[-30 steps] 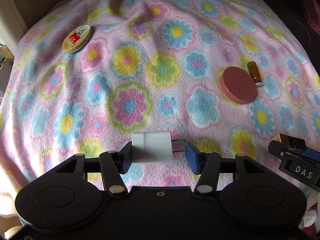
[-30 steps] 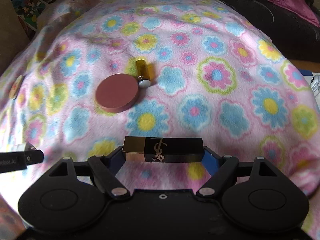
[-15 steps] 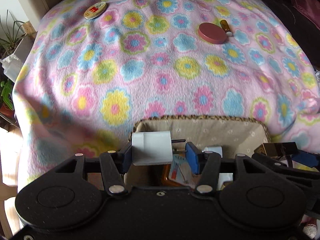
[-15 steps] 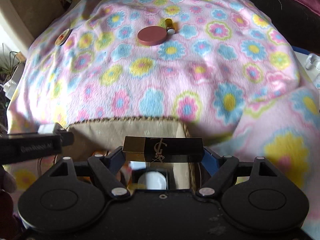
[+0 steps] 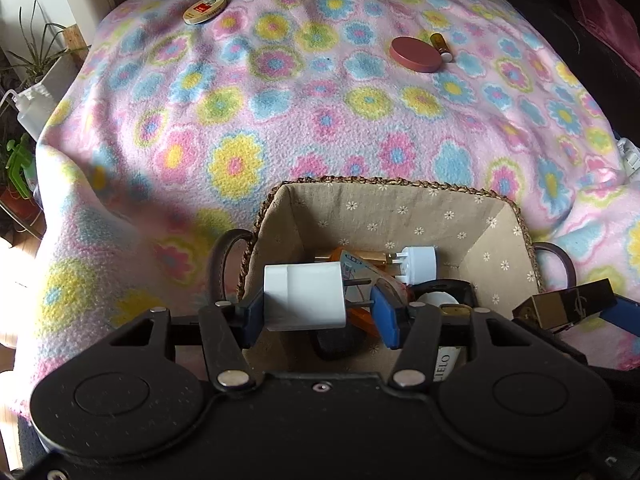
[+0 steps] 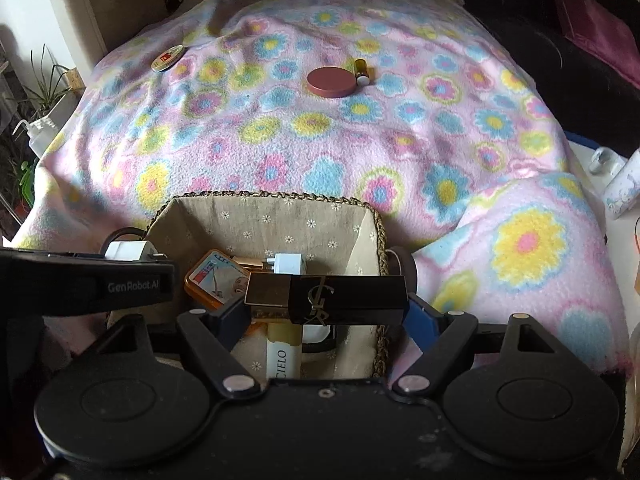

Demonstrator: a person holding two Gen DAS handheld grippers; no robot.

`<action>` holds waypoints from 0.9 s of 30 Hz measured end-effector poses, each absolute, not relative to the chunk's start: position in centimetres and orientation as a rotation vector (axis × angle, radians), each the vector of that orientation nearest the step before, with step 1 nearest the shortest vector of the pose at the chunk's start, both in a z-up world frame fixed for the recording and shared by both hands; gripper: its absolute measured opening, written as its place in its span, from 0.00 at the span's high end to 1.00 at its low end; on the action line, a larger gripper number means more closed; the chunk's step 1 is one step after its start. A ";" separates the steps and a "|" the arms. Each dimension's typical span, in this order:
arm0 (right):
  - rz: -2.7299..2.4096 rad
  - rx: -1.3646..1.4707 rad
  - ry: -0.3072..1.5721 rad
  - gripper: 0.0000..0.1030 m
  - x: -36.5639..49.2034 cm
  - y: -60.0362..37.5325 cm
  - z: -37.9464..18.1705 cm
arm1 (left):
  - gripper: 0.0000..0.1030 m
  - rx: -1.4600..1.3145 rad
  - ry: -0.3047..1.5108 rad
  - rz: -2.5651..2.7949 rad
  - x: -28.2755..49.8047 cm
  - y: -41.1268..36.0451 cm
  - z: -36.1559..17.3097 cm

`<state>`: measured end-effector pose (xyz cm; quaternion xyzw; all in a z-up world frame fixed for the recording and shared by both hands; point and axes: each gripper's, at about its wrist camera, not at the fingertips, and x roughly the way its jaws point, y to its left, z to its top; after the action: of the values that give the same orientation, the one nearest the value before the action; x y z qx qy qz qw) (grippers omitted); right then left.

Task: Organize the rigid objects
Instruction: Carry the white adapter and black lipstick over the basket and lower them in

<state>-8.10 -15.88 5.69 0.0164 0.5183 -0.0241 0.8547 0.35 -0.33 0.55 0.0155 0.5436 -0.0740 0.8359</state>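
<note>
My left gripper is shut on a white plug adapter, prongs pointing right, held over the woven basket. My right gripper is shut lengthwise on a black and gold lipstick case, above the same basket. Inside the basket lie a white plug, an orange tin and a cream tube. Still out on the flowered blanket are a pink round lid, a small amber bottle beside it, and a round tin at the far left.
The blanket covers a domed surface that drops off at left, where plants and a white bottle stand. Dark upholstery lies at the far right. A white object sits past the blanket's right edge.
Both grippers have drawn back from the middle of the blanket to above the basket, each keeping its object. The lid, bottle and tin now look farther away.
</note>
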 end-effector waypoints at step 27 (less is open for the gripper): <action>-0.093 0.075 1.178 0.21 -6.5 -16.5 3.5 | 0.49 0.055 1.208 -0.126 0.6 -0.4 -0.6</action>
<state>-6.49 -16.53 3.55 0.0354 0.5550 -0.0437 0.8300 0.63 -0.39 -0.64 0.0258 0.5675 -0.0592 0.8209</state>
